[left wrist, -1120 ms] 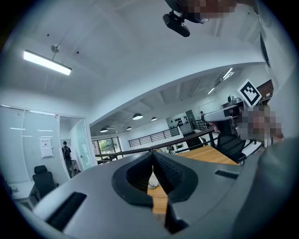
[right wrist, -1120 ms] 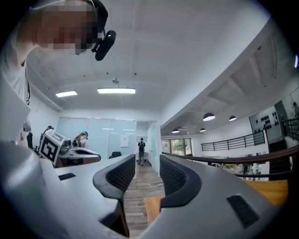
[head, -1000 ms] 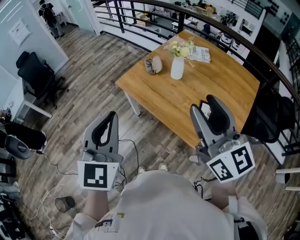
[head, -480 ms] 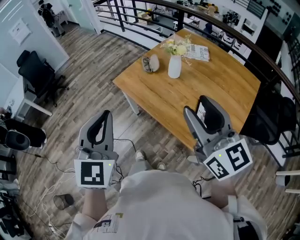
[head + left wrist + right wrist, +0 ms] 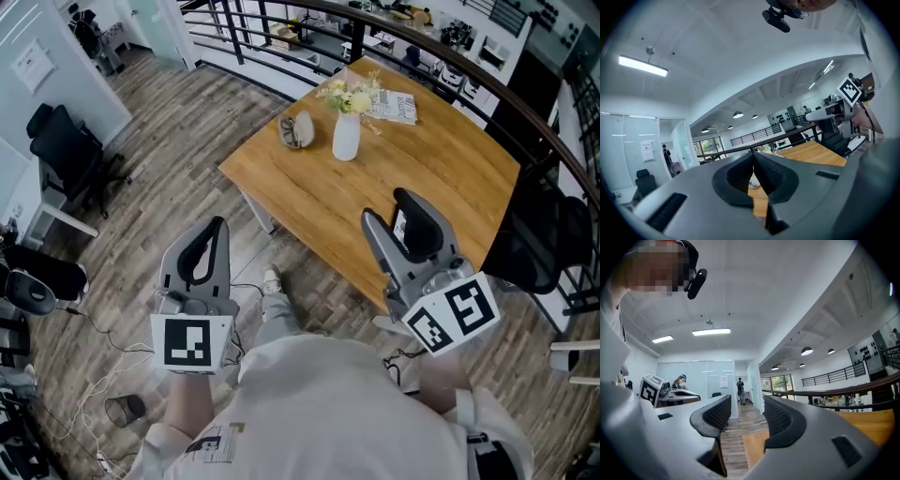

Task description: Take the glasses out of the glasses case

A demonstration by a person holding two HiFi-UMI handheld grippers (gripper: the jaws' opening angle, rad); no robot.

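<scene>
Wooden table [image 5: 431, 164] carries a vase [image 5: 346, 138], papers [image 5: 394, 108] — perhaps a glasses case [image 5: 298, 130].

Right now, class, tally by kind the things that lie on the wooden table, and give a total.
Glasses case: 1
Vase with flowers: 1
Printed paper: 1
Total: 3

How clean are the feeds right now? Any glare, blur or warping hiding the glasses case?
Head view: evenly lit, sharp, no glare on the table; fisheye bows the railing; the glasses case is small but clear. Left gripper view: dark vignette, left gripper jaws soft, ceiling strip light bright. Right gripper view: same vignette, right gripper jaws soft, mosaic patch top left.
</scene>
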